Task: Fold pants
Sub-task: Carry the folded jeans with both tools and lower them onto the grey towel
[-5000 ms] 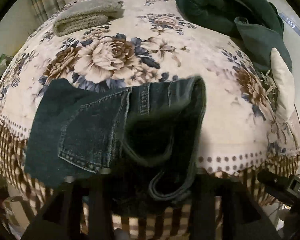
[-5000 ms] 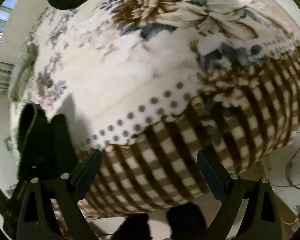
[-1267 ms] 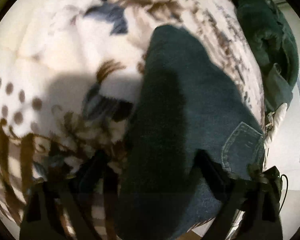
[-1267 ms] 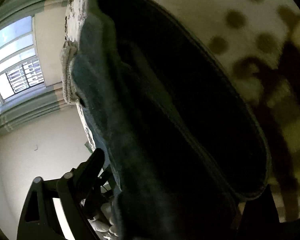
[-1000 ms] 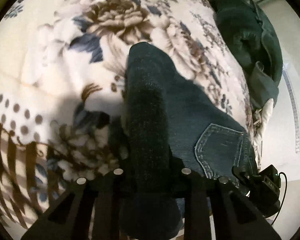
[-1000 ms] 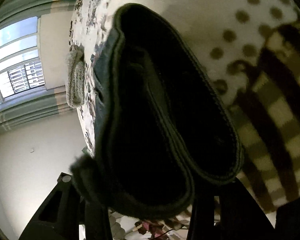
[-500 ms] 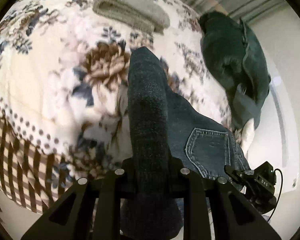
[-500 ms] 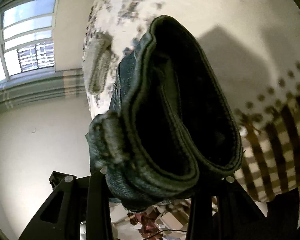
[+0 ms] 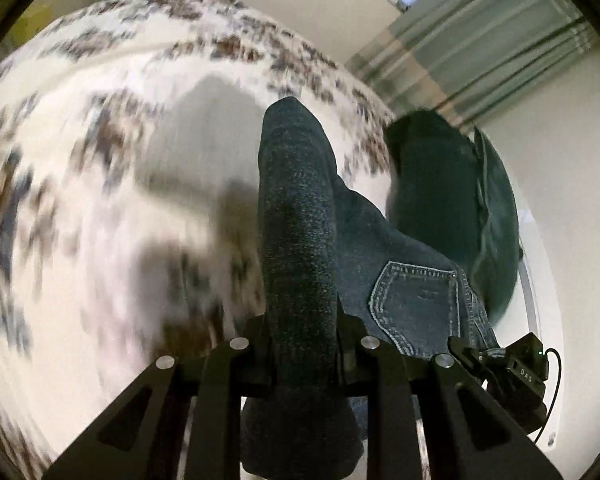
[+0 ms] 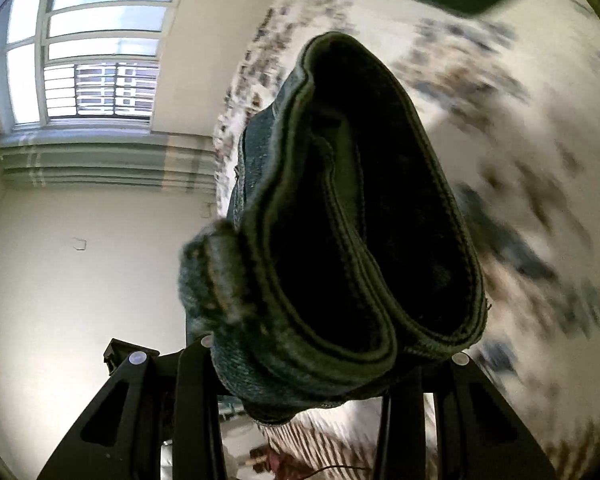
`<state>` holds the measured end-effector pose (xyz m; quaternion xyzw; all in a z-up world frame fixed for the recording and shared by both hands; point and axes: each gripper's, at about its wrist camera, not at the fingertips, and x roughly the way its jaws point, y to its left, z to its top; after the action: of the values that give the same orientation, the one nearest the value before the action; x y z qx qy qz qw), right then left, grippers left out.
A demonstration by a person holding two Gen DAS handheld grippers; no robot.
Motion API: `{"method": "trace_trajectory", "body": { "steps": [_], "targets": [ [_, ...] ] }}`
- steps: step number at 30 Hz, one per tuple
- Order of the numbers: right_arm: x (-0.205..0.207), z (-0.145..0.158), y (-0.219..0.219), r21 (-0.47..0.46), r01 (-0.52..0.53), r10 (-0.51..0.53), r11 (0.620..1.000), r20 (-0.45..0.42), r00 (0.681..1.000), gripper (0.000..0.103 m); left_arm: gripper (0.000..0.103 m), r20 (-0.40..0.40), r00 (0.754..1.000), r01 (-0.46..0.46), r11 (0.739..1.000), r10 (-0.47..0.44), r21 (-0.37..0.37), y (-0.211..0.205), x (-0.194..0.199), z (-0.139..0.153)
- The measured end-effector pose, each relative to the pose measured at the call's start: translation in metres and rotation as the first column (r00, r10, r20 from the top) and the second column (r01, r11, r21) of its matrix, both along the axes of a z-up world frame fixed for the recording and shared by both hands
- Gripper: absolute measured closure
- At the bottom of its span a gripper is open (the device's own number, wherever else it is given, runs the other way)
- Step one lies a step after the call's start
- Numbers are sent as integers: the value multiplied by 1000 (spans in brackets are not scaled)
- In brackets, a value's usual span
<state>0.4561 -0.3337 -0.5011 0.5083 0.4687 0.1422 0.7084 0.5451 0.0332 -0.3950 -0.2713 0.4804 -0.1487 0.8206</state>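
The dark blue jeans (image 9: 300, 240) are folded into a thick bundle and held up off the floral bed cover (image 9: 100, 160). My left gripper (image 9: 302, 344) is shut on the folded edge of the bundle; a back pocket (image 9: 416, 300) shows to its right. My right gripper (image 10: 304, 364) is shut on the other end of the jeans (image 10: 340, 220), at the waistband layers, which fill the middle of the right wrist view. The right gripper's body (image 9: 516, 364) shows in the left wrist view at lower right.
A dark green garment pile (image 9: 460, 200) lies on the bed behind the jeans. The bed cover (image 10: 520, 160) is blurred by motion. A window (image 10: 84, 52) and curtains (image 9: 480, 40) stand beyond the bed, with a white wall.
Both grippers closed on the jeans bundle and have lifted it off the bed. The views have tilted upward, showing wall, window and curtains. The grey folded towel has left view.
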Motion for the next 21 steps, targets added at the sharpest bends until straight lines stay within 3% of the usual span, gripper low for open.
{"method": "trace_trajectory", "body": {
  "steps": [6, 11, 13, 16, 21],
  "targets": [
    [169, -11, 52, 29, 7, -8, 1000, 65, 998, 63, 86, 44, 999, -1, 999, -1, 51, 50, 133, -22],
    [260, -76, 92, 63, 9, -14, 998, 70, 997, 63, 85, -6, 1000, 17, 997, -16, 70, 84, 212, -88],
    [289, -112, 100, 92, 24, -27, 995, 36, 999, 63, 85, -57, 998, 35, 997, -31, 75, 95, 232, -120],
    [311, -153, 113, 52, 3, -2, 999, -18, 1000, 63, 80, -92, 995, 38, 997, -32, 66, 109, 241, -152],
    [331, -168, 119, 16, -41, 42, 999, -37, 998, 58, 73, -115, 992, 47, 998, -43, 31, 118, 237, -164]
  ]
}}
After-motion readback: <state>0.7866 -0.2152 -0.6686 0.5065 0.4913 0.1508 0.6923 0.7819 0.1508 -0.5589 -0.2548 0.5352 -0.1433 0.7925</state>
